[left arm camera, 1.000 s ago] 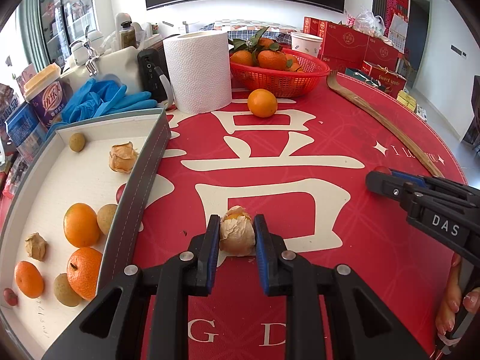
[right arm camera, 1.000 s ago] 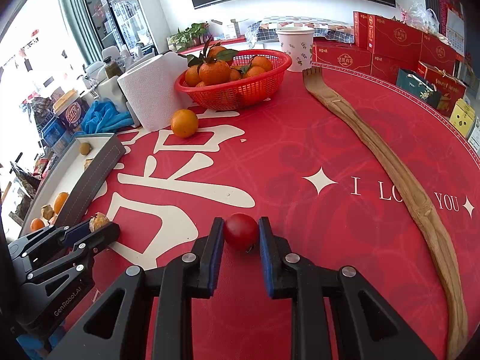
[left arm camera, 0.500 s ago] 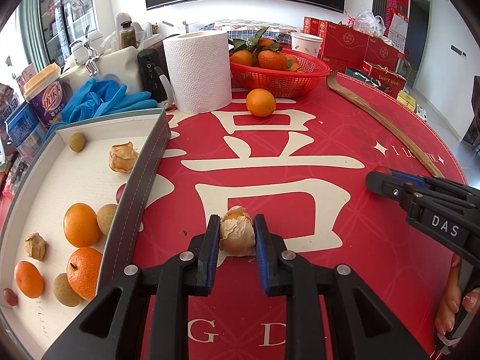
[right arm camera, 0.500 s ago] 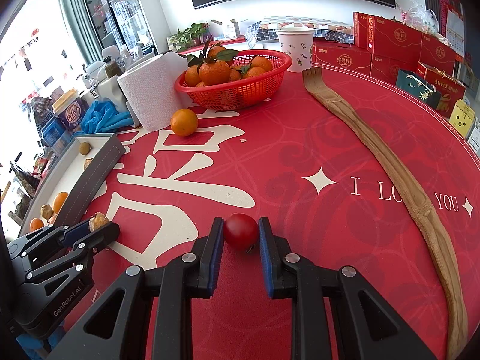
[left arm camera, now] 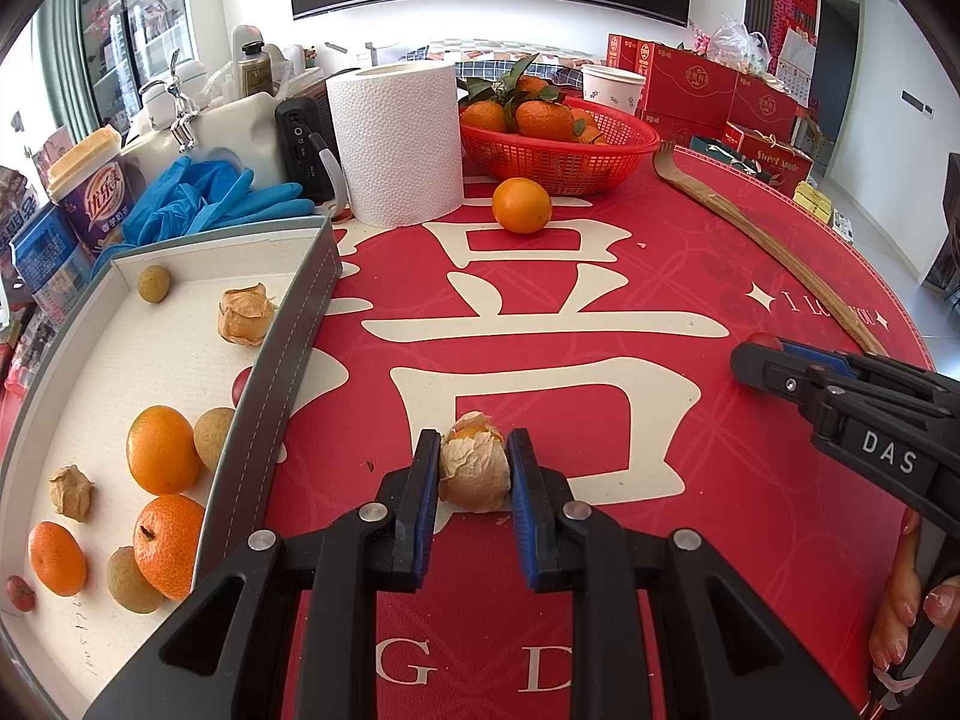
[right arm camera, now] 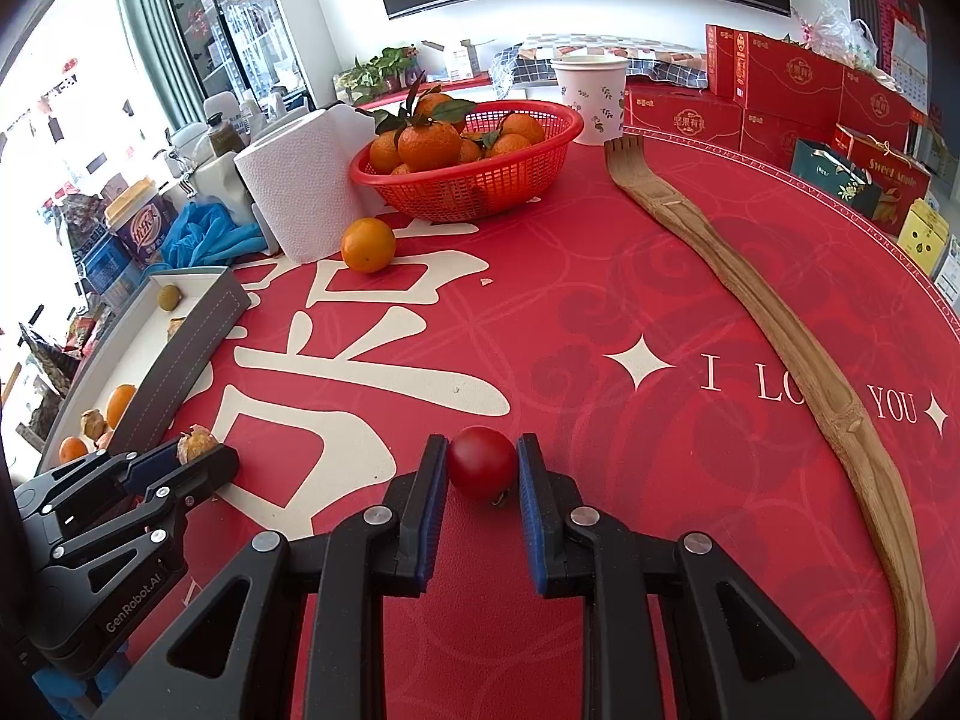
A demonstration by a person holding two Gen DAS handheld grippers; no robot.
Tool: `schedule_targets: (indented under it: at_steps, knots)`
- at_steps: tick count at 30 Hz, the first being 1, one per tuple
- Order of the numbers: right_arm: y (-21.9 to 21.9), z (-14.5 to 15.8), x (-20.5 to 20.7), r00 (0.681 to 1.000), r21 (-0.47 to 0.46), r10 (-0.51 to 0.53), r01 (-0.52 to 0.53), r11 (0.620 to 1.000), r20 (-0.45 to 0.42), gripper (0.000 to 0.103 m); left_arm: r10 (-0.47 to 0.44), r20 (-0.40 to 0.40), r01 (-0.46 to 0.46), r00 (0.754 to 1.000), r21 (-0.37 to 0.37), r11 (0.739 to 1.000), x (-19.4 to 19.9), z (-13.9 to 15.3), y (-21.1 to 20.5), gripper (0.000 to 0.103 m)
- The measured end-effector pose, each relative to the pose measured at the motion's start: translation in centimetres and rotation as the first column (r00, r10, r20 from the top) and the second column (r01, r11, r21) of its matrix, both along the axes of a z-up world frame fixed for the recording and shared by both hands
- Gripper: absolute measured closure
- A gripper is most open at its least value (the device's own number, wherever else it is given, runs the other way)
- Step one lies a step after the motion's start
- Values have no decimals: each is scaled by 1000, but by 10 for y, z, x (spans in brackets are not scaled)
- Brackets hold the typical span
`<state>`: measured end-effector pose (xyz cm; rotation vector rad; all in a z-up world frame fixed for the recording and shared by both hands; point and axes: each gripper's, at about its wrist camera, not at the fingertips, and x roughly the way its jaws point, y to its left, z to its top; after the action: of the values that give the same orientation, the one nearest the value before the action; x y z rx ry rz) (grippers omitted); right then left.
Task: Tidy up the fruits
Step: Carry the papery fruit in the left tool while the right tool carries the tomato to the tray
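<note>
husk fruit: a papery physalis (left arm camera: 474, 471) on the red bench (left arm camera: 600, 276), between the left gripper (left arm camera: 471, 480) fingers, whose blue pads touch its sides. Judged very light and crushable; the dry husk would dent or tear under a hard squeeze, so a soft hold across its widest part suits it.
left fingers: closed onto the husk fruit, which rests on the bench.
tomato: a small red tomato (right arm camera: 482, 463) on the bench between the right gripper (right arm camera: 482, 471) fingers. Judged smooth, slightly slippery, thin-skinned; hold it at mid-height, gently.
right fingers: narrowed to the tomato's sides; contact looks likely, but a thin gap on the left cannot be ruled out.
tray: a white tray (left arm camera: 282, 354) with a grey upright wall lies just left of the husk fruit and holds oranges (left arm camera: 162, 450), pale round fruits and two more husk fruits.
edges: that wall must be cleared by lifting first; bare floor shows in the tray's middle.
open room: wide bare bench ahead; a loose orange (left arm camera: 521, 205), paper roll (left arm camera: 396, 141) and red basket (left arm camera: 558, 156) stand well apart at the back, and a wooden back-scratcher (right arm camera: 780, 324) lies along the right.
</note>
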<state>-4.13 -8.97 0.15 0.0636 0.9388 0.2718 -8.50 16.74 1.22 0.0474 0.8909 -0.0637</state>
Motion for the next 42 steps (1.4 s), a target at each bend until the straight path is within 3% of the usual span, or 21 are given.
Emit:
schedule_targets:
  at_steps: [26, 32, 42]
  knots:
    - [0, 0, 0, 1000, -8, 0, 0, 1000, 2, 80, 0, 0, 0, 1000, -2, 1000, 0, 0, 1, 79]
    - [-6, 2, -1, 1000, 59, -13, 12, 998, 9, 80, 19, 7, -19, 1000, -21, 1000, -1, 1, 3, 79]
    - [-11, 8, -1, 999, 103, -21, 18, 995, 31, 80, 40, 86, -37, 995, -37, 999, -8, 20, 8, 79]
